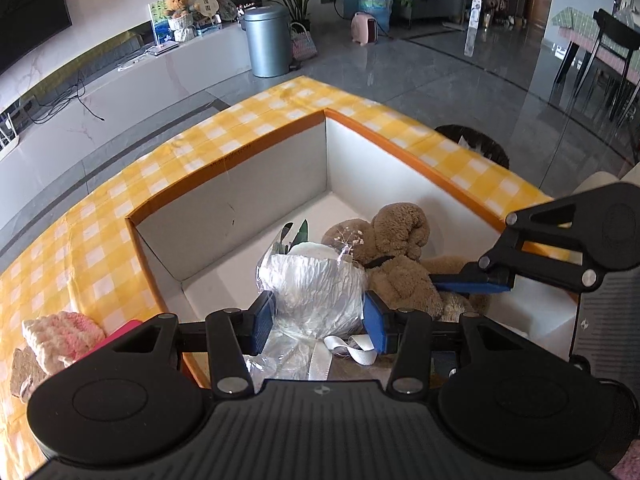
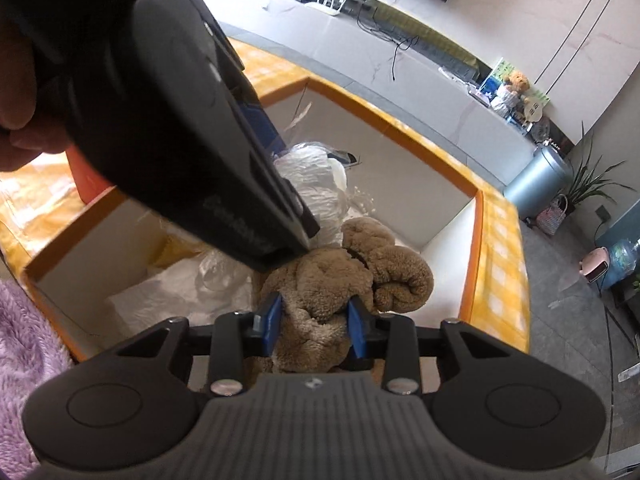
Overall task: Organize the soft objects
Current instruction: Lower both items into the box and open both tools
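While both grippers are held over the orange-rimmed box (image 1: 256,216), two soft things are seen inside it against its white walls: a plastic-wrapped bouquet (image 1: 316,284) and a brown plush toy (image 1: 396,248), touching side by side. The bouquet's wrap is pinched between the blue pads of the left gripper (image 1: 318,316). The plush toy (image 2: 320,292) is clamped by the right gripper (image 2: 314,322). A pink and white knitted item (image 1: 60,336) on the yellow checked tablecloth (image 1: 168,168), outside the box, is shown only by the left wrist view. A purple fleecy fabric (image 2: 24,360) and a hand (image 2: 20,92) are shown only by the right wrist view.
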